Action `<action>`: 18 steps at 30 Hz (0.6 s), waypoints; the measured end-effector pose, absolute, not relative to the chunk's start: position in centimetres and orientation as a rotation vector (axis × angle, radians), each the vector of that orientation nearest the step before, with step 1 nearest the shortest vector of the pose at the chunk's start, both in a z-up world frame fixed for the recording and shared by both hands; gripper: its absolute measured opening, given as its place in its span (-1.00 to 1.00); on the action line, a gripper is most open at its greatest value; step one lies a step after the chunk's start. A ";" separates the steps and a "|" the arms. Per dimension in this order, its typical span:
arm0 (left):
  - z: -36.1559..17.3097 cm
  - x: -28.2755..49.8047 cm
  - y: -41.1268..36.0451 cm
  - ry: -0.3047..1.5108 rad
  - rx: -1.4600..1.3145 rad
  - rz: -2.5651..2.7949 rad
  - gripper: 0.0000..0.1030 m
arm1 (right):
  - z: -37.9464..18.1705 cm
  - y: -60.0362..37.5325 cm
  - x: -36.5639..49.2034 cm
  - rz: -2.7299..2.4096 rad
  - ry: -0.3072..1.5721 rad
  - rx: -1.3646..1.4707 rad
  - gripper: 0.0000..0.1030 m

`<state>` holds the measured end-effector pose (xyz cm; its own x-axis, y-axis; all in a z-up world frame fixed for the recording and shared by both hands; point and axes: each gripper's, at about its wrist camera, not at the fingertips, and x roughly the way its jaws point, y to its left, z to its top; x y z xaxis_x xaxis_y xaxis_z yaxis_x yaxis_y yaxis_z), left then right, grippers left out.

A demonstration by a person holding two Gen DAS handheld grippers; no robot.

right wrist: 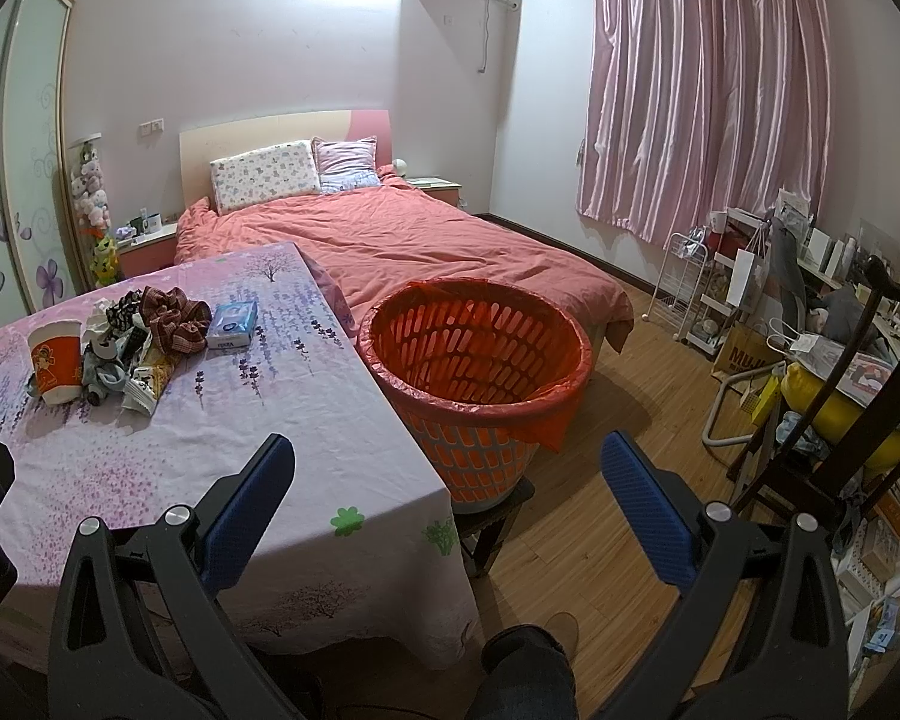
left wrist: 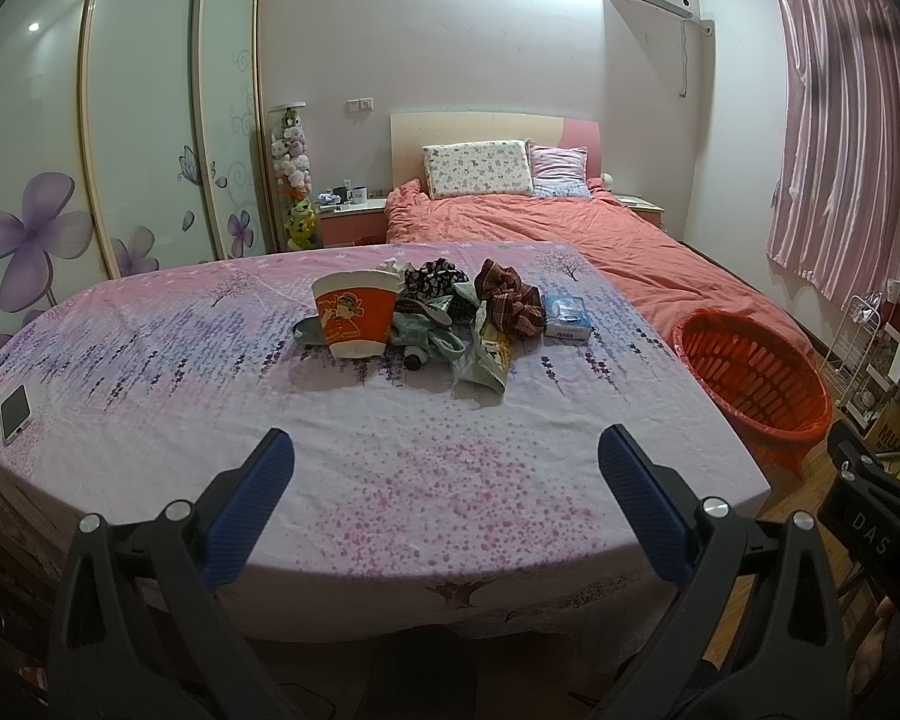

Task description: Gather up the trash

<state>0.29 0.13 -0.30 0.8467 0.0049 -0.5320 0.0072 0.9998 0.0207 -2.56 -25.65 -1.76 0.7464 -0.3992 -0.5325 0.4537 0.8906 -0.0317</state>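
A pile of trash lies mid-table: an orange and white paper cup [left wrist: 354,313], crumpled wrappers [left wrist: 486,354], a plaid scrunchie [left wrist: 507,294], dark fabric bits [left wrist: 429,277] and a blue tissue pack [left wrist: 565,313]. The pile also shows in the right wrist view, with the cup [right wrist: 56,360] at the left. An orange basket [right wrist: 477,384] lined with a red bag stands on a stool right of the table; the left wrist view shows the basket [left wrist: 750,378] too. My left gripper [left wrist: 444,480] is open and empty over the table's near edge. My right gripper [right wrist: 447,480] is open and empty near the table's corner.
A phone [left wrist: 15,413] lies at the table's left edge. The table carries a pink flowered cloth [left wrist: 150,360]. A bed [right wrist: 402,240] with a coral duvet stands behind. A rack [right wrist: 684,282], bags and a chair [right wrist: 834,396] crowd the right side on the wood floor.
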 end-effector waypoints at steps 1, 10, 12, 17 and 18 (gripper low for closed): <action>-0.3 0.3 0.1 0.561 0.022 -0.002 0.93 | -1.8 -25.7 -2.6 -0.467 0.559 0.102 0.96; -0.3 0.3 0.1 0.562 0.022 -0.002 0.93 | -1.8 -25.8 -2.6 -0.467 0.559 0.102 0.96; -0.3 0.3 0.1 0.562 0.022 -0.001 0.93 | -1.8 -25.8 -2.6 -0.467 0.559 0.103 0.96; -0.4 0.3 0.1 0.562 0.022 -0.001 0.93 | -1.9 -25.8 -2.5 -0.467 0.560 0.103 0.96; -0.3 0.4 0.1 0.562 0.022 -0.001 0.93 | -1.9 -25.8 -2.5 -0.467 0.560 0.103 0.96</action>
<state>0.36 0.14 -0.35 0.8461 0.0049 -0.5330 0.0071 0.9998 0.0206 -2.54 -25.80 -1.87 0.7461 -0.3983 -0.5336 0.4534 0.8908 -0.0311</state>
